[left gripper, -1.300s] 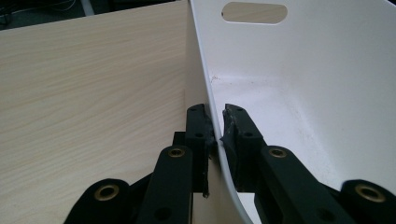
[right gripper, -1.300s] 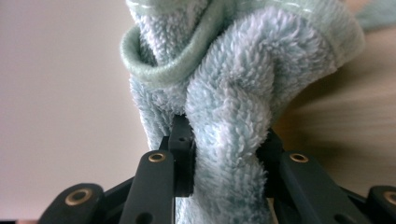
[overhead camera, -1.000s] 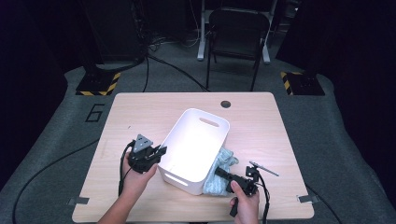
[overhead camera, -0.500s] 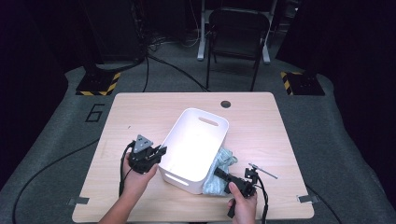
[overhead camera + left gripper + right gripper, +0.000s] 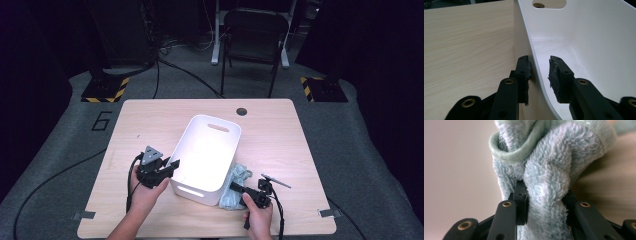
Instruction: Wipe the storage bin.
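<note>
A white plastic bin (image 5: 212, 122) stands empty in the middle of the wooden table (image 5: 280, 130). My left gripper (image 5: 170, 167) straddles the bin's left wall (image 5: 584, 37) near the front corner. Its jaws have just been opening with the wall between them: in the left gripper view (image 5: 540, 61) the outer pad lies against the wall and the inner pad stands off it. A light blue fluffy towel (image 5: 239, 175) lies bunched against the bin's right side. My right gripper (image 5: 235, 187) is shut on a thick fold of this towel (image 5: 554, 157), low over the table.
A round cable hole (image 5: 242, 111) sits near the table's far edge. A black chair (image 5: 252, 30) stands behind the table. Cables trail from both grippers toward the front edge. Bare wood lies left and right of the bin.
My right hand has sunk toward the table with the towel in its grip, beside the bin. The left hand stays at the bin's wall.
</note>
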Motion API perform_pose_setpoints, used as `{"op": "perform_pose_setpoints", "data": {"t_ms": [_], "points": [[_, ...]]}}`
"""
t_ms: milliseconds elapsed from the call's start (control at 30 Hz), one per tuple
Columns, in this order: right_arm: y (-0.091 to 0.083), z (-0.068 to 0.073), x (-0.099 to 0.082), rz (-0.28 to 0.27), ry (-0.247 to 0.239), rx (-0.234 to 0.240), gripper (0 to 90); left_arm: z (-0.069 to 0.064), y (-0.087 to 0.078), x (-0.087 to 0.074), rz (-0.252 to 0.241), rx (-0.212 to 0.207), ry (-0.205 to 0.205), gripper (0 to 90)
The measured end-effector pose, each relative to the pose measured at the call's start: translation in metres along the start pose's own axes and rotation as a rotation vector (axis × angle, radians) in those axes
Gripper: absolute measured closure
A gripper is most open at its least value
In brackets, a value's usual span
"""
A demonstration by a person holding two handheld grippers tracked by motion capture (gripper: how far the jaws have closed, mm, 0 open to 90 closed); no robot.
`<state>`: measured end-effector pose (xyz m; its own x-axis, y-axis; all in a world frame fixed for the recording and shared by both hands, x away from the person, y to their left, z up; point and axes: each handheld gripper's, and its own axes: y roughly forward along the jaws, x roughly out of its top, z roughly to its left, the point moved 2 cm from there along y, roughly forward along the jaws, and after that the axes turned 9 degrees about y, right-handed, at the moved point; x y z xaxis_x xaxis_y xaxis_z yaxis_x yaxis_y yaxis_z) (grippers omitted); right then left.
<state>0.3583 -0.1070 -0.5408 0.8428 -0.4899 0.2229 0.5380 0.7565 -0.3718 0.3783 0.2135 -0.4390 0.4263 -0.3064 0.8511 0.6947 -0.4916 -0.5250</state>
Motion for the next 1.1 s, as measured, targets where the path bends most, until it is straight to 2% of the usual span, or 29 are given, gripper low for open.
{"op": "perform_pose_setpoints", "data": {"t_ms": [33,67,167,267,300,367,400,433,467,500,533,567,600,667,733,767,833,900,933,1033,1100], "points": [[0.000,0.000,0.000,0.000,0.000,0.000,66.9,0.000,0.000,-0.001,-0.001,-0.007,-0.009,67.0],[0.001,-0.004,0.001,0.001,-0.024,-0.009,67.0,0.001,0.000,-0.001,-0.005,-0.014,-0.016,65.5],[0.002,-0.003,0.001,0.015,0.008,-0.001,66.8,0.002,0.000,-0.002,0.000,-0.035,-0.025,60.9],[0.001,-0.004,0.000,0.009,0.016,-0.005,65.1,0.002,0.001,-0.002,0.002,-0.045,-0.024,58.1],[-0.001,-0.005,0.000,0.006,0.014,0.006,64.8,0.002,0.001,-0.002,0.008,-0.052,-0.025,56.7],[-0.002,-0.005,0.000,0.008,0.000,-0.010,64.7,0.002,0.001,-0.002,0.008,-0.052,-0.018,56.0],[-0.003,-0.003,-0.002,0.019,0.031,0.008,64.6,0.002,0.001,-0.001,0.009,-0.052,-0.015,55.3],[-0.005,-0.002,-0.003,0.012,0.003,0.023,64.6,0.002,0.002,-0.001,0.013,-0.057,-0.015,54.6],[-0.005,-0.002,-0.003,0.012,0.003,0.023,64.6,0.001,0.002,-0.001,0.007,-0.051,-0.018,54.6],[-0.010,0.003,-0.004,0.013,0.011,0.053,64.8,0.000,0.003,0.000,0.014,-0.057,-0.010,53.8],[-0.010,0.003,-0.004,0.013,0.011,0.053,64.8,-0.001,0.003,0.000,0.013,-0.056,-0.015,53.8],[-0.013,0.007,-0.006,0.022,0.037,0.062,64.8,-0.002,0.004,0.000,0.015,-0.059,-0.010,53.2],[-0.015,0.009,-0.005,-0.003,0.014,0.090,64.8,-0.003,0.005,0.001,0.016,-0.062,-0.006,52.3],[-0.023,0.019,-0.005,-0.008,0.000,0.144,64.6,-0.005,0.007,0.002,0.007,-0.059,-0.009,50.9],[-0.034,0.034,-0.005,-0.004,0.010,0.178,64.6,-0.006,0.008,0.002,0.012,-0.071,-0.004,49.9],[-0.038,0.039,-0.004,-0.019,-0.022,0.192,64.6,-0.007,0.009,0.003,0.014,-0.071,-0.006,49.6],[-0.046,0.051,-0.006,-0.040,-0.054,0.211,65.5,-0.009,0.010,0.003,0.013,-0.072,-0.005,49.4],[-0.048,0.053,-0.007,-0.042,-0.048,0.209,65.7,-0.009,0.010,0.004,0.015,-0.070,-0.006,49.5],[-0.047,0.052,-0.007,-0.055,-0.073,0.207,65.7,-0.010,0.010,0.004,0.016,-0.070,-0.006,49.6],[-0.043,0.047,-0.010,-0.064,-0.045,0.219,65.6,-0.011,0.009,0.004,0.020,-0.065,-0.011,51.1],[-0.041,0.045,-0.011,-0.073,-0.042,0.217,65.7,-0.012,0.009,0.004,0.024,-0.059,0.001,52.6]]}}
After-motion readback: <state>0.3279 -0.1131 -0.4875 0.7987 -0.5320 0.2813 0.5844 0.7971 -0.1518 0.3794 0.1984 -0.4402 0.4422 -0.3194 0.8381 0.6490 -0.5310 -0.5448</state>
